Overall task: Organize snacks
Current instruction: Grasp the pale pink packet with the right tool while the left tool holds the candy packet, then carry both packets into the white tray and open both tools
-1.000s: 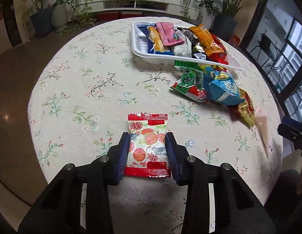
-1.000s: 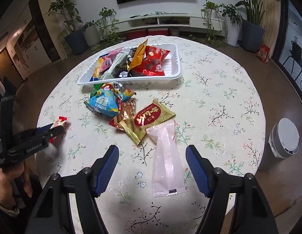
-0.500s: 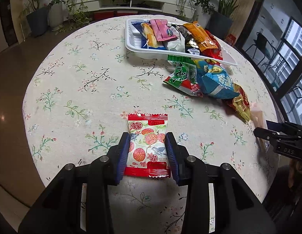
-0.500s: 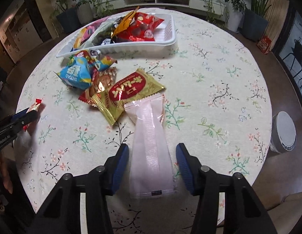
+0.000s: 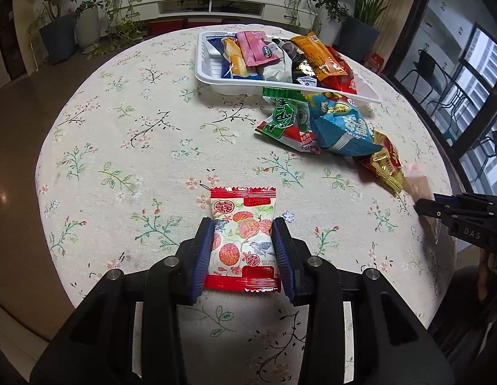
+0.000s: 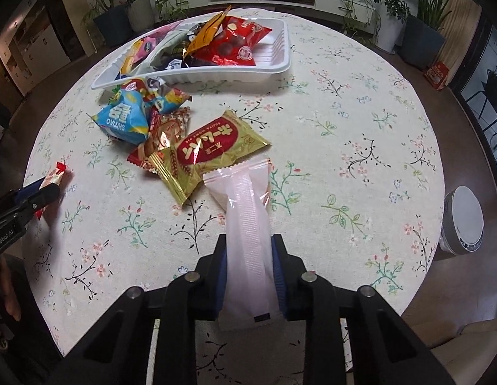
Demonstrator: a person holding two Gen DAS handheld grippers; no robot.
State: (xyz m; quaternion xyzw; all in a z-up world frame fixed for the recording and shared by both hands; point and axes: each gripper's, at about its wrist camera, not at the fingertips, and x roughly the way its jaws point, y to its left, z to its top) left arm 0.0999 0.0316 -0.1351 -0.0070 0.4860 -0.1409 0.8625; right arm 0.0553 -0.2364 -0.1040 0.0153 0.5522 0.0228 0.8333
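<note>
My left gripper (image 5: 243, 224) is shut on a red and white lychee candy packet (image 5: 242, 237), held over the near part of the round table. My right gripper (image 6: 248, 240) is shut on a long pale pink wrapper (image 6: 247, 224), whose far end rests by a gold and red snack bag (image 6: 210, 150). A white tray (image 5: 216, 80) at the far side holds several snack bags. It also shows in the right wrist view (image 6: 274, 64). A blue chip bag (image 5: 344, 131) and a green packet (image 5: 280, 118) lie loose in front of the tray.
The round table has a floral cloth (image 5: 136, 134). Potted plants (image 5: 56, 29) and a low white shelf (image 5: 210, 4) stand behind it. A white round bin (image 6: 463, 221) sits on the floor to the right of the table.
My right gripper moved forward and down over the pink wrapper and closed on it. My left gripper kept hold of the lychee packet and shifted slightly.
</note>
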